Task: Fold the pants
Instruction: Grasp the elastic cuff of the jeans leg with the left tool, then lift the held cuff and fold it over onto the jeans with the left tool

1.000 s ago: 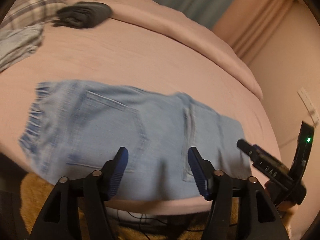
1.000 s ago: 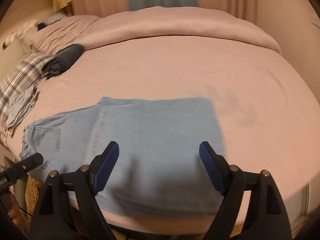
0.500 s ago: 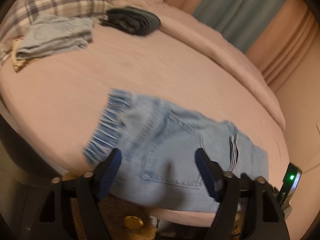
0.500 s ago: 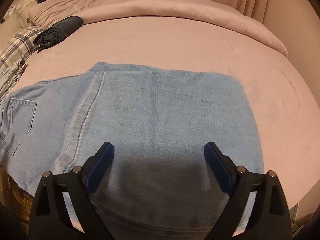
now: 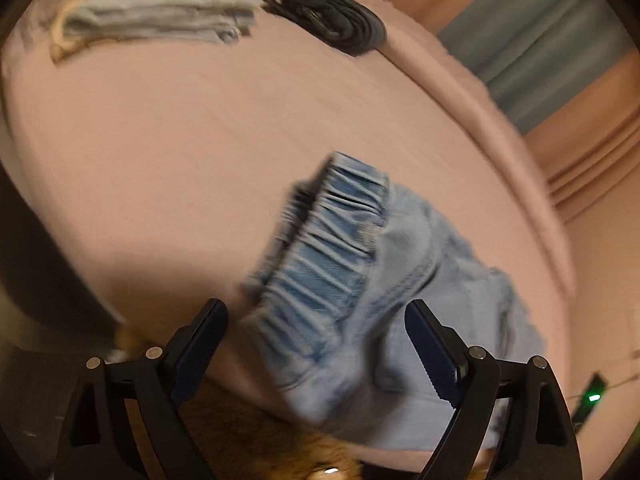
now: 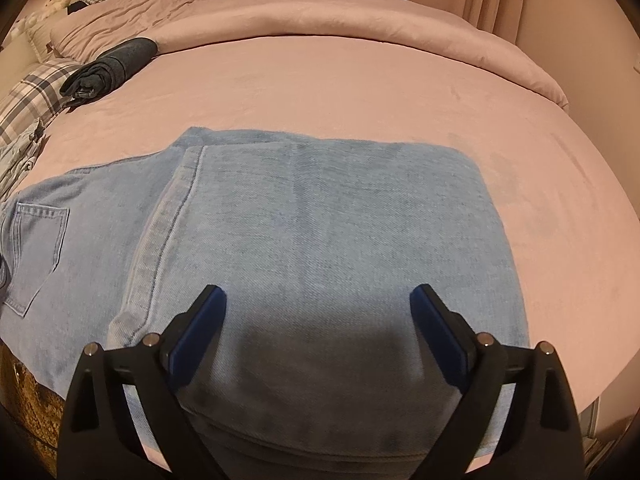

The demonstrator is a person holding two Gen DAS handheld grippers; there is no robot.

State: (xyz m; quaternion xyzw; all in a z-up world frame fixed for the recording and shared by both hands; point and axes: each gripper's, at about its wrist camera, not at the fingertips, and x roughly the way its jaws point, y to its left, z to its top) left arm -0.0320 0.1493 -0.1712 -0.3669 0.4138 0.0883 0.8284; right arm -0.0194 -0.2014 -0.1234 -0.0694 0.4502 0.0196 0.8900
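Light blue denim pants lie flat on the pink bed, legs folded over toward the waist, back pocket at the left. My right gripper is open and empty, low over the folded leg part near the bed's front edge. In the left wrist view the gathered elastic waistband of the pants points toward me. My left gripper is open and empty, its jaws on either side of the waistband end, just above it. The view is blurred.
The pink bed has a rolled duvet along the back. A rolled dark garment and a plaid pillow lie at the far left. Folded light clothes sit beside the dark roll. A brown rug lies below the bed edge.
My left gripper has swung left along the pants from the seat to the waistband end. My right gripper has moved down and closer over the folded legs. Both stayed open.
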